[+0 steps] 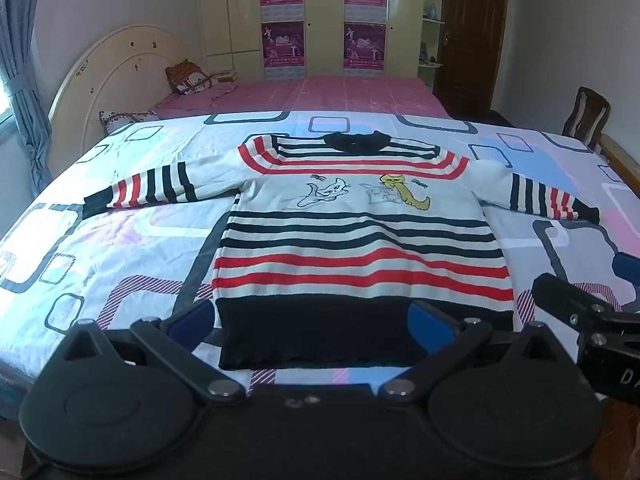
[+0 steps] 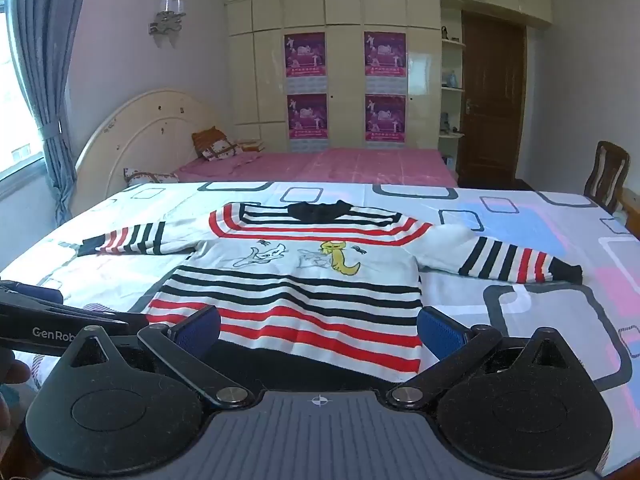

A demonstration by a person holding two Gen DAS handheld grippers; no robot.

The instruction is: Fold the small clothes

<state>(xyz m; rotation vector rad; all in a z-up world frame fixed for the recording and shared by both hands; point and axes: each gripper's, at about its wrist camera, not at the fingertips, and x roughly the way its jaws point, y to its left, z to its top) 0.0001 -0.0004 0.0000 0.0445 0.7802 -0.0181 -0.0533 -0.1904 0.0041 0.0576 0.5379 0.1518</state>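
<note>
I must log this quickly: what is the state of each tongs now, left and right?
Left tongs: open, holding nothing; the striped sweater lies flat beyond them.
Right tongs: open, holding nothing.

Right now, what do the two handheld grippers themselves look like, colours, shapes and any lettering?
Both are matt black. The left gripper has two rounded, teardrop-shaped plates, silver pivot bolts and angled link arms that end in blue ribbed pads. The right gripper is built the same, with a grey ridged panel that bears a small crosshair mark. In the right wrist view, white lettering "GenRob" shows on the left gripper's side.
</note>
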